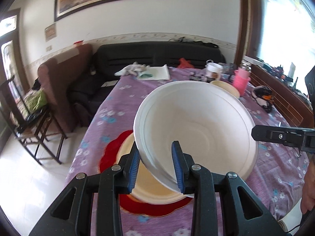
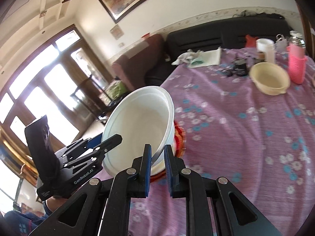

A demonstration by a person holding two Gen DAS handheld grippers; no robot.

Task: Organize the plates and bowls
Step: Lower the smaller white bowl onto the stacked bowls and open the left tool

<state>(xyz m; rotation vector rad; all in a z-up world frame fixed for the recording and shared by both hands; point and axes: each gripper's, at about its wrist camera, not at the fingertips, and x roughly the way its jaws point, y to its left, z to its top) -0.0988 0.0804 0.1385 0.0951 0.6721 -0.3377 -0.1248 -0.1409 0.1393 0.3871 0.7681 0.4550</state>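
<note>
A large white bowl [image 1: 196,125] is held tilted above the table, and both grippers clasp its rim. My left gripper [image 1: 156,169] is shut on the bowl's near rim. My right gripper [image 2: 157,167] is shut on the opposite rim of the same bowl [image 2: 137,125]; its finger shows in the left wrist view [image 1: 283,137]. Under the bowl a cream plate [image 1: 153,190] lies on a red mat [image 1: 110,157]. A cream bowl [image 2: 269,78] stands further back on the table, also partly seen in the left wrist view [image 1: 226,87].
The table has a purple flowered cloth [image 2: 246,127]. At its far end stand a pink holder [image 2: 296,66], a white cup [image 2: 265,49], small dark items [image 2: 239,65] and white cloths [image 2: 204,58]. A black sofa [image 1: 157,55] and a brown armchair [image 1: 63,78] lie beyond.
</note>
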